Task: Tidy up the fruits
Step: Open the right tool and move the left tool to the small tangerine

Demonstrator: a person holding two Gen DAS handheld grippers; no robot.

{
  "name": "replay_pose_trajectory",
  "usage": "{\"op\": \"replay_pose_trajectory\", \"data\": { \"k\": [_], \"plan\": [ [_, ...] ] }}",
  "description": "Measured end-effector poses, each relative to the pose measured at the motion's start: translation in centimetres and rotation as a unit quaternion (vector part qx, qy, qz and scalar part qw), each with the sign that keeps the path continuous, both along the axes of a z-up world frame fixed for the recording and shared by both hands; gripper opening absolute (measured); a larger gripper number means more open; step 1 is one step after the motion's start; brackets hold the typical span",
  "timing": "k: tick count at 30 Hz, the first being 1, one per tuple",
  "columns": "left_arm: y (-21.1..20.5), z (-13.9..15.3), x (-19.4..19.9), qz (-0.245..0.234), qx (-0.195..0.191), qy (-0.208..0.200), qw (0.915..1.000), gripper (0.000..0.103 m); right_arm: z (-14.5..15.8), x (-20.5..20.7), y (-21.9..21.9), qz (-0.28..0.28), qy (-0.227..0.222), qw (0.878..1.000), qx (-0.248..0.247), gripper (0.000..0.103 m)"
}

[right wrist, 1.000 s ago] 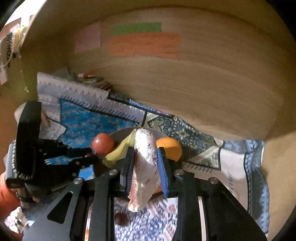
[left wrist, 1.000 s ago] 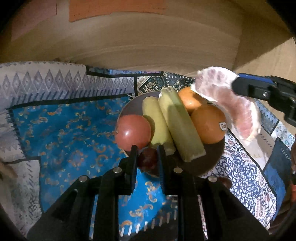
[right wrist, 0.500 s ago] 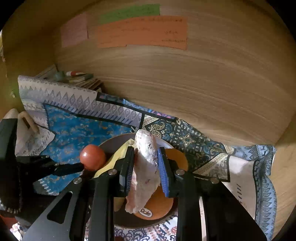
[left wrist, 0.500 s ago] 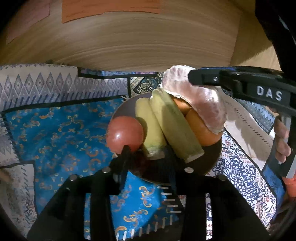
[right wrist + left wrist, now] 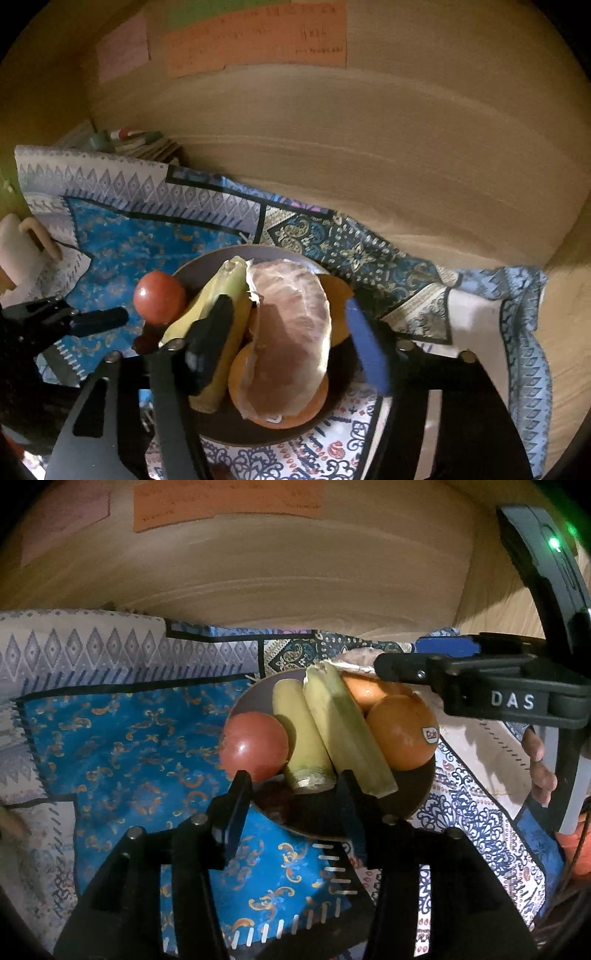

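A: What changed on the plate (image 5: 258, 253)?
B: The right gripper (image 5: 291, 321), earlier pinching the pomelo segment (image 5: 291, 332), was spreading; it lay on the oranges (image 5: 400, 731). The left gripper (image 5: 295, 786) was spreading off the dark fruit (image 5: 275, 797).

Surfaces: cloth, wood, glossy skins.
Patterned woven cloth (image 5: 122, 738); matt wood-grain wall (image 5: 406, 147); glossy smooth tomato (image 5: 255, 746); paper notes (image 5: 255, 37); matt black plastic left gripper (image 5: 295, 805).

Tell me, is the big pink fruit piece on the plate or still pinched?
On the plate. The pomelo segment lies across the oranges; the right gripper is opening, pads clear.
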State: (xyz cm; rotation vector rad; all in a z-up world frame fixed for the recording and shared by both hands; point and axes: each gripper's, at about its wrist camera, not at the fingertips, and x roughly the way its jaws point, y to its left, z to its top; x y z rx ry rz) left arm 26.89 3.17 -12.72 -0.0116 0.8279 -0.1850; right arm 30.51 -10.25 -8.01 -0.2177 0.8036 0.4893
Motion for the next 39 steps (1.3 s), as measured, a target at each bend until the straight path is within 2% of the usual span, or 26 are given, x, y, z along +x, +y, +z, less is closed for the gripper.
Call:
{"op": "replay_pose_trajectory", "data": {
  "k": [3, 7, 10, 17, 30, 39],
  "plan": [
    [0.2, 1.0, -0.9, 0.005, -0.001, -0.01, 0.9999, 0.05, 0.8, -0.9, -0.1, 0.003, -0.012, 1.0, 0.003, 0.066],
    [0.7, 2.7, -2.6, 0.016, -0.002, -0.034, 0.9993, 0.058, 1.8, -2.9, -0.6, 0.009, -0.025, 1.0, 0.013, 0.067],
    [1.0, 3.6, -3.8, 0.023, 0.0, -0.048, 0.9986, 0.061, 2.2, -4.8, -0.9, 0.011, -0.035, 0.999, 0.02, 0.071],
    [0.6, 3.9, -7.1, 0.026, 0.008, -0.057, 0.998, 0.067, 2.4, -9.3, -2.9, 0.006, -0.046, 0.999, 0.028, 0.072],
    [-4.3, 0.1, -11.7, -0.013, -0.005, -0.011, 0.9999, 0.067, -1.0, -15.1, -6.8, -0.031, -0.021, 0.999, 0.033, 0.072],
    [-8.2, -2.2, -12.7, -0.044, -0.006, 0.014, 0.9989, 0.067, -2.9, -17.4, -9.3, -0.052, -0.004, 0.998, 0.03, 0.072]
  ]
}}
